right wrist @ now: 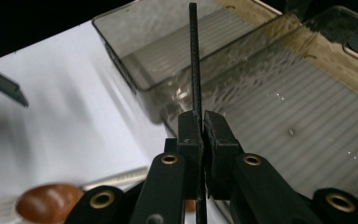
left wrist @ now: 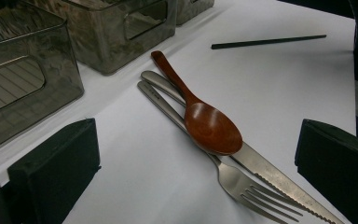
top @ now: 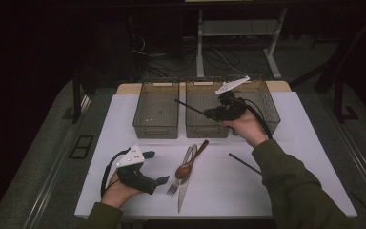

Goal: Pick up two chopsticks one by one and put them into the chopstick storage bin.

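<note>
Black jaws of the right gripper (right wrist: 203,122) pinch a chopstick (right wrist: 195,60) tight above the middle bin (right wrist: 242,60), where a tilt could drop it outside; the left gripper (top: 156,168) rests open.

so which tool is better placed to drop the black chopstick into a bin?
Right. The right tool is shut on the chopstick above the middle bin; the left tool rests open near the cutlery.

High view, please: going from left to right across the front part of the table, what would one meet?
Left tool → fork → spoon → black chopstick lying on the table.
</note>
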The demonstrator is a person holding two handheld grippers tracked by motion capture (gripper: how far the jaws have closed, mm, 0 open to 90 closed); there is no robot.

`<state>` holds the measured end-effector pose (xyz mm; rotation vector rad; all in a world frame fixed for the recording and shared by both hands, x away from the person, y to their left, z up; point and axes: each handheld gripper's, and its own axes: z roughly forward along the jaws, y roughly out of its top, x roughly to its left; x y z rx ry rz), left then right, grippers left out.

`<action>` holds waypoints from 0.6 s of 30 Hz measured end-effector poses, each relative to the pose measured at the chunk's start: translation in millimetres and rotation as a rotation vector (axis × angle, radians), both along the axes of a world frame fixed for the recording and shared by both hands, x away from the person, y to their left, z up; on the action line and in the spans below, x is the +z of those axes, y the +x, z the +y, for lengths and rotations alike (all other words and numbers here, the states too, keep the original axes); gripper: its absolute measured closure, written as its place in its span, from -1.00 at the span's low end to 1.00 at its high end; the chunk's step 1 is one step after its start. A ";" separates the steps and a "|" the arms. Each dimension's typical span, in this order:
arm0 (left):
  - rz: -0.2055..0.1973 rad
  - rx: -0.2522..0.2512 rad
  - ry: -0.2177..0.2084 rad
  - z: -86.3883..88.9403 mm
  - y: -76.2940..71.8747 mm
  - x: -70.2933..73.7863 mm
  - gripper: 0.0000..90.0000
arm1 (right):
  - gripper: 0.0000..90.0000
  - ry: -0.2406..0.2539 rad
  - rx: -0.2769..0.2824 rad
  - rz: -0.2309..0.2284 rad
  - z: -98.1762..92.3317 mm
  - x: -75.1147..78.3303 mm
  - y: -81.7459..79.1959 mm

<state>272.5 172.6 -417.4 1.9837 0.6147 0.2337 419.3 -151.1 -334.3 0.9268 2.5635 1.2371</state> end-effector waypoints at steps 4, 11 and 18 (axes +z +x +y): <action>0.001 -0.008 0.011 -0.1 -0.2 0.1 -1.00 | 0.89 -0.009 -0.003 0.003 21.8 1.2 10.2; -0.004 -0.005 0.003 0.4 -0.4 0.4 -1.00 | 0.89 -0.022 -0.021 0.011 52.8 -1.4 28.2; -0.008 -0.007 0.002 0.4 -0.6 1.3 -1.00 | 0.89 -0.041 -0.053 0.019 80.2 -4.7 46.2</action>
